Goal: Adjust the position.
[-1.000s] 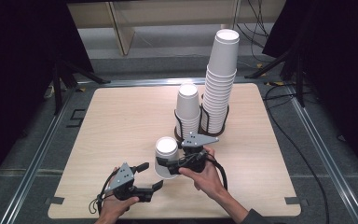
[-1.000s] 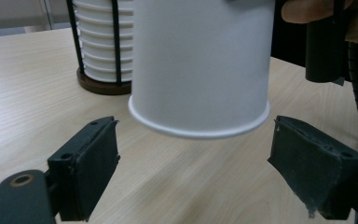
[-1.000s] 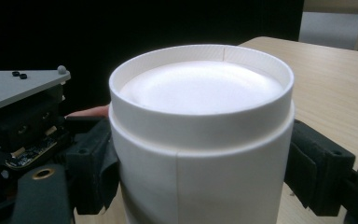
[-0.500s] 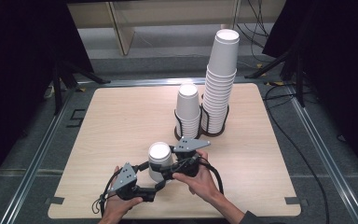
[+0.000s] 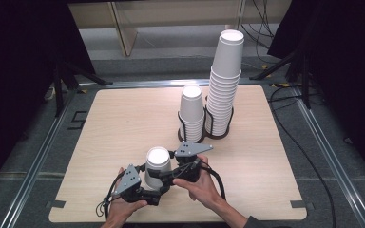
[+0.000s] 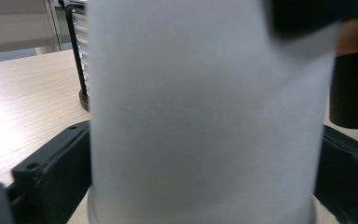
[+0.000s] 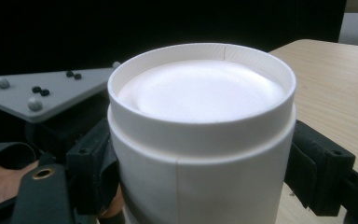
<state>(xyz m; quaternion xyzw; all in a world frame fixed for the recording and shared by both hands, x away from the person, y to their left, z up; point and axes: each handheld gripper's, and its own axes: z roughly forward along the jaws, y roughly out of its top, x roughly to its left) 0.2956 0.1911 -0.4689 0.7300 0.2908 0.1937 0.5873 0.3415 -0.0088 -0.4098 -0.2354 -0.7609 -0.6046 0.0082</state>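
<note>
Two grippers on one paper cup (image 5: 158, 164), upside down at lower centre of the high view, low over the desk (image 5: 123, 123); resting or just lifted, hard to tell. Clamped across the wall by the jaws of the right gripper (image 5: 165, 173), likely to keep it steady. Left gripper (image 5: 153, 189) down at the wide rim end, jaws just been opening, now spread far apart either side of the cup, no squeeze showing. Looks like readying a second hold. Tall stack (image 5: 225, 80) and short stack (image 5: 191, 111) racked well behind, upper right.
</note>
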